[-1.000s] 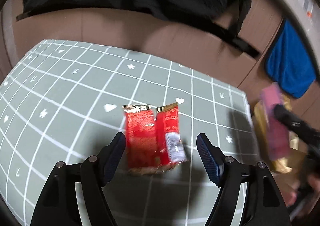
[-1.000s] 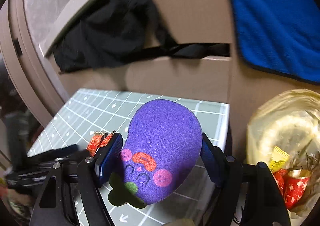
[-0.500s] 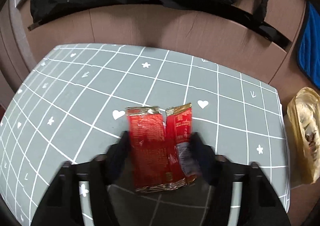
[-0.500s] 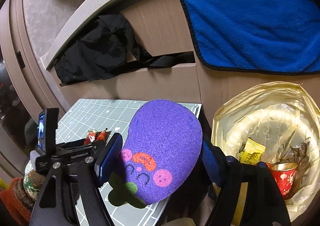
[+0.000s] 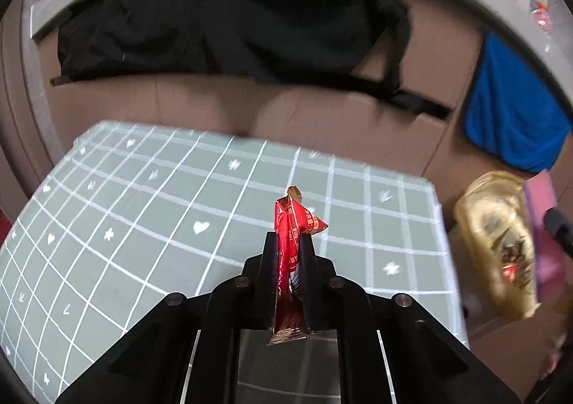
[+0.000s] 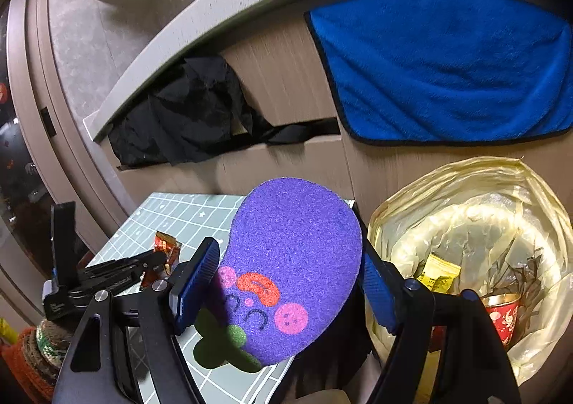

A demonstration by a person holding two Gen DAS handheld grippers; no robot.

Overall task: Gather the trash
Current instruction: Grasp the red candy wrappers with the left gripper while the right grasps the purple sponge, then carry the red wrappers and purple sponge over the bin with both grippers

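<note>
My left gripper [image 5: 288, 241] is shut on a red snack wrapper [image 5: 290, 221], which is crumpled upright between the pads and lifted above the green grid mat [image 5: 143, 218]. In the right wrist view the same left gripper [image 6: 157, 261] shows at the left with the wrapper [image 6: 165, 246] in it. My right gripper [image 6: 286, 273] is shut on a purple eggplant-shaped sponge [image 6: 297, 243] held over the mat's right edge. To its right a bin lined with a yellow trash bag [image 6: 465, 189] holds a yellow packet [image 6: 438, 273] and a red cup [image 6: 501, 314].
A cardboard wall [image 5: 215, 107] stands behind the mat, with black cloth [image 5: 232, 21] draped over it and a blue towel [image 6: 440, 71] above the bin. The trash bag [image 5: 494, 235] sits just off the mat's right edge. A knitted sleeve [image 6: 32, 350] shows at the lower left.
The left jaws closed on the flat red wrapper, squeezed it upright and raised it off the mat. The right gripper carried the sponge to the right, bringing the bin fully into view.
</note>
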